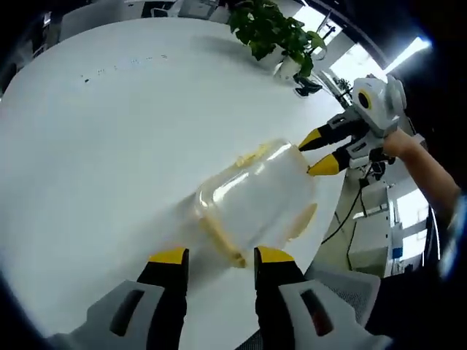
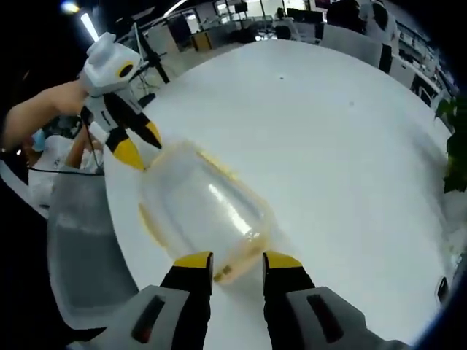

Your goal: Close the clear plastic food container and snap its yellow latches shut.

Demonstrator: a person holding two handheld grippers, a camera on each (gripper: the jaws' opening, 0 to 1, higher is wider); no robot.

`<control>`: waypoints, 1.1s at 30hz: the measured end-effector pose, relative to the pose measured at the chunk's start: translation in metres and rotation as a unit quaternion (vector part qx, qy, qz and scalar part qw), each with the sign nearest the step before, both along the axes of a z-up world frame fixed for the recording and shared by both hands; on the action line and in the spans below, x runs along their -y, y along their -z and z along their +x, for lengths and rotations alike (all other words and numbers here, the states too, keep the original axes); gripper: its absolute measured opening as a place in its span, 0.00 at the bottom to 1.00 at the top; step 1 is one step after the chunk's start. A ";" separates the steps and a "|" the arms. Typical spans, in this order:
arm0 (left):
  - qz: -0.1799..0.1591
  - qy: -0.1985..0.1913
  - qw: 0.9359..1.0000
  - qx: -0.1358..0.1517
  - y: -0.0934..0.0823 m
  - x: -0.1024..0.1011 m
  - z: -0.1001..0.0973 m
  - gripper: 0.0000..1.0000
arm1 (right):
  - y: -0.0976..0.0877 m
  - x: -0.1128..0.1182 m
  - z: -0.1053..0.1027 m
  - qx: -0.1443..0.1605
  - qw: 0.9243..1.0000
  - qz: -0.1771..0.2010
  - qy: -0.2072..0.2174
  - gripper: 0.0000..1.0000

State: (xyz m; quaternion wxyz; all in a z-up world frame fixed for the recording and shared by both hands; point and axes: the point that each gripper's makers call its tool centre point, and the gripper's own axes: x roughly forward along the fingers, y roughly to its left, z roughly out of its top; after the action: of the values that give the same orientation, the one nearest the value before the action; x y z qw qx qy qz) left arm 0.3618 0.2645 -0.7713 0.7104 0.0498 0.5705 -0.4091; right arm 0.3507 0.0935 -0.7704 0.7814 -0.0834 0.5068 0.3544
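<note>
now | left tongs (image 1: pixel 216 255) wide, right tongs (image 2: pixel 237 259) wide, flanking container (image 1: pixel 255 200) | plant (image 1: pixel 273 29) in left gripper view

A clear plastic food container (image 1: pixel 255 200) lay mid-frame on a round white table (image 1: pixel 109 146), a potted green plant (image 1: pixel 273 29) at upper right.

In the left gripper view, the left tongs (image 1: pixel 219 257) stand with jaws parted just short of the clear plastic container (image 1: pixel 255 200), which rests on the white counter (image 1: pixel 109 146) near its edge. The right tongs (image 1: pixel 321 152), held by a hand (image 1: pixel 400 143), sit parted at the container's far end. A potted plant (image 1: pixel 277 33) stands at the counter's far edge.
</note>
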 end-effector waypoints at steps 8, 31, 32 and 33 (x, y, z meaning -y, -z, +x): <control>-0.011 -0.037 0.999 -0.028 0.000 0.005 0.001 0.33 | 0.001 -0.001 0.002 -0.007 1.000 0.006 0.012 0.26; -0.031 -0.065 0.996 -0.059 0.008 0.017 -0.002 0.26 | 0.003 -0.001 0.001 -0.029 0.998 0.031 0.041 0.24; -0.032 -0.069 0.995 -0.063 0.008 0.016 -0.002 0.25 | 0.003 -0.001 0.001 -0.030 0.998 0.033 0.043 0.24; -0.034 -0.073 0.995 -0.066 0.008 0.016 -0.003 0.25 | 0.002 -0.001 0.001 -0.032 0.998 0.035 0.047 0.24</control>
State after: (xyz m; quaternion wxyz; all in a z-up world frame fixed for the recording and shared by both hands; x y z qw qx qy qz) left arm 0.3592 0.2481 -0.7795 0.7004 -0.0428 0.6042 -0.3775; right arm 0.3519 0.0942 -0.7729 0.7832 -0.0207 0.5221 0.3372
